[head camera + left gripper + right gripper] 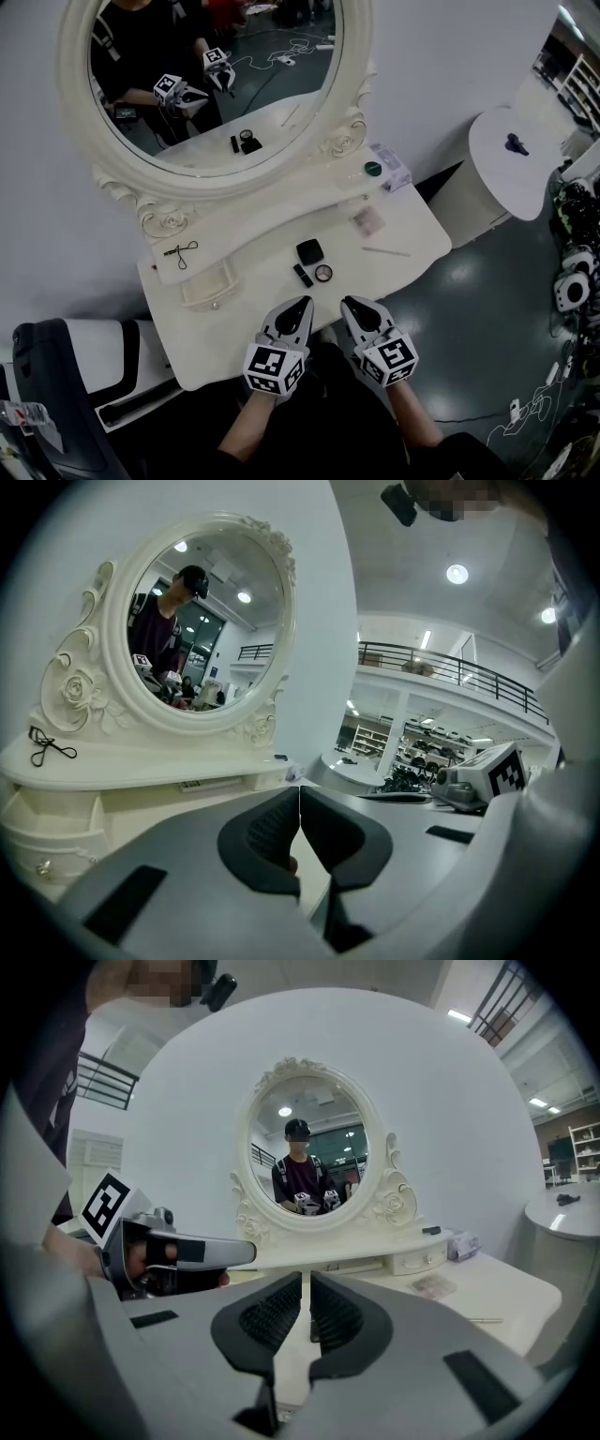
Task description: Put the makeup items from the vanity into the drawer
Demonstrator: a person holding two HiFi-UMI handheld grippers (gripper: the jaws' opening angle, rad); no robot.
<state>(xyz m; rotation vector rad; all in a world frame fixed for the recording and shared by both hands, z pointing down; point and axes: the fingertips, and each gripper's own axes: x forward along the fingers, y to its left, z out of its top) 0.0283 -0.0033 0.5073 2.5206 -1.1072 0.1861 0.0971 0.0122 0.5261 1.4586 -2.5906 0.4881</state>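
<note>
Bare vanity top (221, 339) lies before clustered compacts (310, 251).

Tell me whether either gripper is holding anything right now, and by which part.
Nothing is held: the left gripper and the right gripper each have their grey jaws shut together with nothing between them.

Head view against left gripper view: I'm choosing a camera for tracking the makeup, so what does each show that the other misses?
Only the head view: the black compact, black tube and round compact on the vanity top. Only the left gripper view: the left gripper close up, jaws together with nothing between them, and a balcony railing. Both: the mirror, the eyelash curler and the right gripper.
</note>
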